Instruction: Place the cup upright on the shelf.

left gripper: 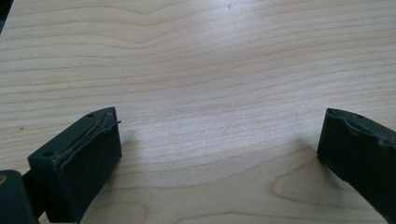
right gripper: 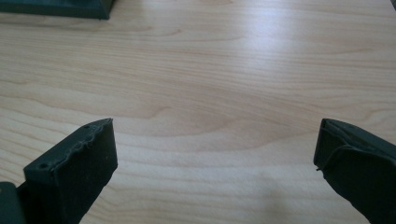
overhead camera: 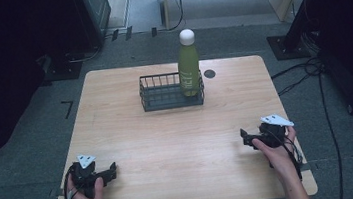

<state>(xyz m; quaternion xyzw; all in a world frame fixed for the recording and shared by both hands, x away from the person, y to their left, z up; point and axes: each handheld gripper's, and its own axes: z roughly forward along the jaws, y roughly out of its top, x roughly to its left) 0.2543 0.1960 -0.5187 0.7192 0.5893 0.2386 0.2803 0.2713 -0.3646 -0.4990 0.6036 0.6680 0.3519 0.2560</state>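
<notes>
Bottle (overhead camera: 188, 63) stands upright in the wire basket (overhead camera: 164, 101) across the desk (overhead camera: 169, 145); left claw (overhead camera: 111, 171) and right claw (overhead camera: 245, 136) rest near, jaws apart, nothing grasped yet.

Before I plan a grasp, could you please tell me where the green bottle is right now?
In the high view, the green bottle stands upright in the right end of the wire basket, at the table's far middle edge, beside a dark round spot.
</notes>
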